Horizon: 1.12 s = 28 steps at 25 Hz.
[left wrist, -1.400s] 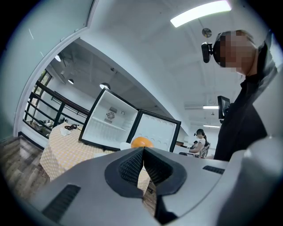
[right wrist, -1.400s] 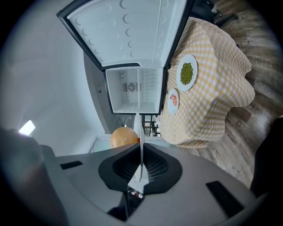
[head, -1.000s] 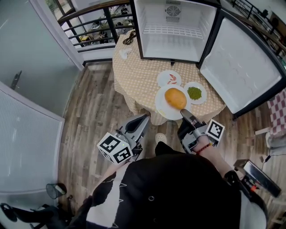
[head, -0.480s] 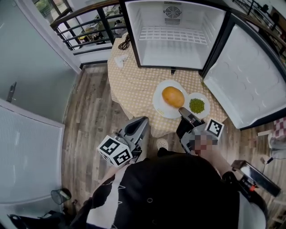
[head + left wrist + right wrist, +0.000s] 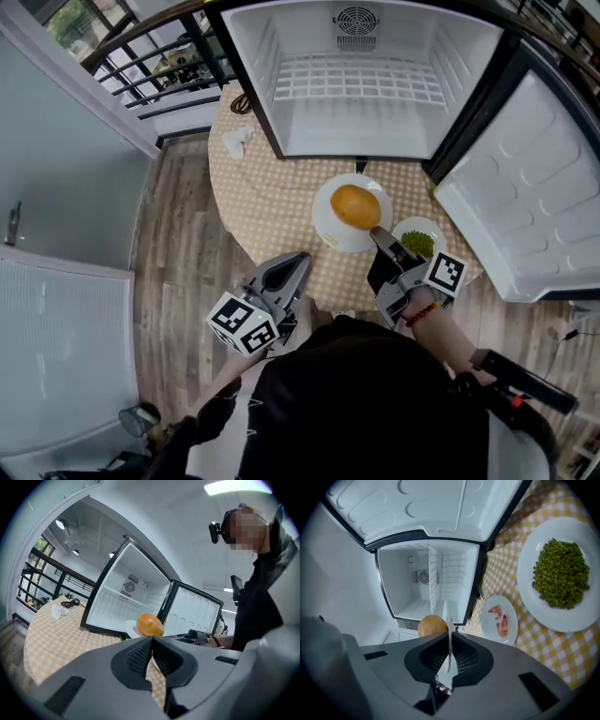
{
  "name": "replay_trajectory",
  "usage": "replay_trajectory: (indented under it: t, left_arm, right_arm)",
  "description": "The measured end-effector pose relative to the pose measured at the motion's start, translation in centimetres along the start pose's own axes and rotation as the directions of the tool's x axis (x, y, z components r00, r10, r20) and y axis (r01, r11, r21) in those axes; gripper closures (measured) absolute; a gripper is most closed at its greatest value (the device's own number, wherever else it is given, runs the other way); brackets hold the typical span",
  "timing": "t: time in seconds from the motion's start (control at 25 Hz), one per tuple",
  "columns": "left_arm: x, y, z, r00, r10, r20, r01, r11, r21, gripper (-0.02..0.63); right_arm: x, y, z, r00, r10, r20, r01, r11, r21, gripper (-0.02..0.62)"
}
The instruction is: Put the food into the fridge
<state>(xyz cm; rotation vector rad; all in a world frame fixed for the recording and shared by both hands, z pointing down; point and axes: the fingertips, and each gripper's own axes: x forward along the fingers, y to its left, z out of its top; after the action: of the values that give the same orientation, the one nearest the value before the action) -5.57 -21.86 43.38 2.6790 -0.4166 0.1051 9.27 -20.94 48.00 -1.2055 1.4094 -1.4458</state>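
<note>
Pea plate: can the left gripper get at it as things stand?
Probably not cleanly. The right gripper, shut on the big plate's rim, lies between the left gripper and the pea plate, partly over its near side. The left jaws are also shut.

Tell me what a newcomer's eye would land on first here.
The open, empty fridge standing on the checked table fills the top of the head view, its door swung wide to the right. Just before it, the right tongs pinch the rim of a white plate bearing a round orange food. Beside it lie green peas on a second plate; the left tongs are shut and empty.
</note>
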Motion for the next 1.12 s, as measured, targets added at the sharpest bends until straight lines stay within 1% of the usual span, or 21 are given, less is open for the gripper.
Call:
replay_trajectory:
  t: [0.2, 0.4, 0.6, 0.68, 0.8, 0.88, 1.0, 1.12]
  left_arm:
    - [3.0, 1.3, 0.7, 0.999, -0.031, -0.022, 0.031, 1.0, 0.0, 0.592]
    - [4.8, 2.4, 1.3, 0.999, -0.022, -0.029, 0.022, 1.0, -0.018, 0.592]
    - [5.5, 1.9, 2.2, 0.998, -0.025, -0.066, 0.028, 0.999, 0.041, 0.592]
    - [5.8, 2.4, 2.5, 0.998, -0.024, -0.054, 0.026, 0.999, 0.038, 0.592]
    - [7.2, 4.5, 3.0, 0.999, -0.034, -0.025, 0.035, 0.999, 0.022, 0.592]
    - [7.9, 5.7, 3.5, 0.999, -0.034, -0.014, 0.035, 0.999, 0.026, 0.592]
    - [8.3, 6.4, 4.6, 0.999, -0.049, 0.006, 0.049, 0.999, -0.001, 0.592]
    - [9.1, 7.6, 4.9, 0.997, -0.079, 0.011, 0.079, 0.996, -0.035, 0.592]
  right_arm:
    - [1.7, -1.0, 1.9, 1.0, -0.018, 0.012, 0.018, 1.0, 0.023, 0.572]
    - [3.0, -1.1, 3.4, 1.0, -0.016, 0.026, 0.015, 0.999, 0.029, 0.574]
    - [3.5, -0.1, 3.7, 1.0, -0.018, 0.024, 0.018, 1.0, 0.024, 0.574]
    - [4.2, 0.0, 3.8, 1.0, -0.018, 0.02, 0.017, 1.0, 0.02, 0.572]
    - [6.4, -0.6, 4.4, 1.0, -0.001, 0.013, 0.001, 1.0, 0.012, 0.572]
    - [7.5, -0.7, 4.7, 1.0, 0.006, 0.018, -0.006, 1.0, 0.011, 0.574]
    - [7.4, 0.1, 4.7, 0.998, -0.001, 0.06, 0.0, 1.0, 0.009, 0.572]
    - [7.8, 0.1, 4.9, 0.993, -0.021, 0.115, 0.018, 0.999, 0.033, 0.572]
